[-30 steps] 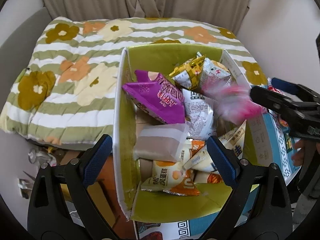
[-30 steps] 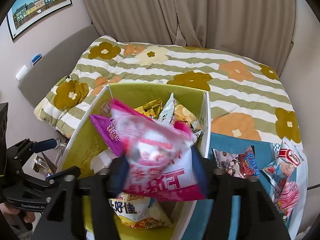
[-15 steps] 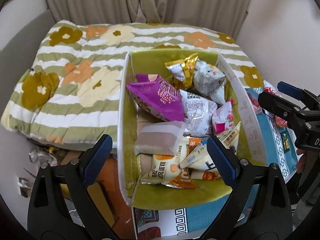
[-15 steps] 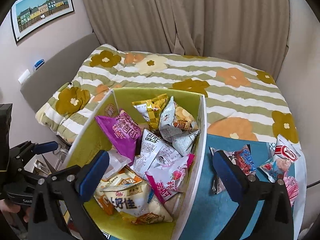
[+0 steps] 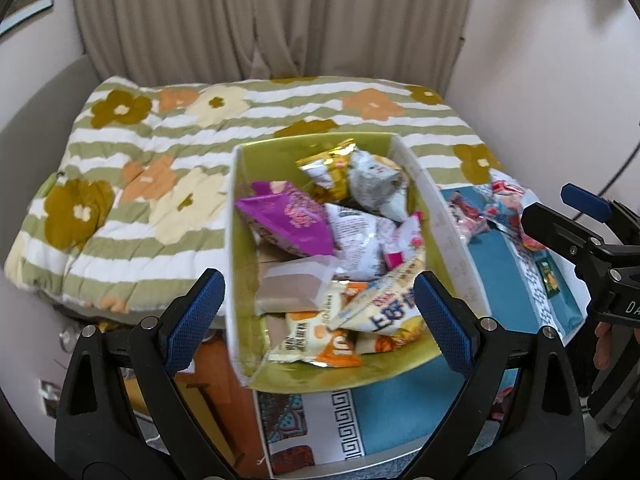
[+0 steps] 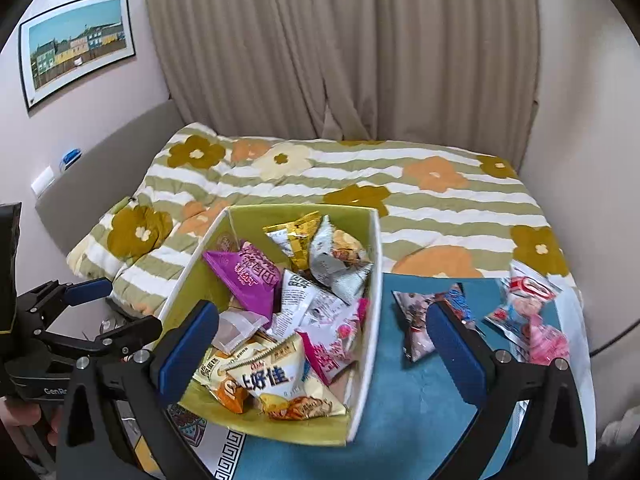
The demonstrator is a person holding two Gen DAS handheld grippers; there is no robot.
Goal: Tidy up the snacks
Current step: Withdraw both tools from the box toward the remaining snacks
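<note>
Both grippers are hanging above the green box (image 6: 368,320) with nothing between their fingers: the right gripper (image 6: 324,344) is standing spread to its widest and empty, and the left gripper (image 5: 320,320) is likewise released, framing the box from the other side. The box is sitting at the left edge of the blue mat (image 6: 404,392), already crowded with packets, among them a purple packet (image 6: 248,276) and a pink packet (image 6: 332,344) lying against the right wall.

The step in hand is probably fetching the next loose snack. Three or so packets are waiting on the mat: a dark printed packet (image 6: 424,320) just beside the box, and a red-and-pink cluster (image 6: 528,312) toward the far right corner, though blur is making it hard to count them.

To do this well, the right gripper should be swinging over the nearest packet, dropping with fingers straddling its puffed middle rather than a sealed edge, closing gently so the bag is not bursting, then lifting clear of the box wall before releasing over a gap.
</note>
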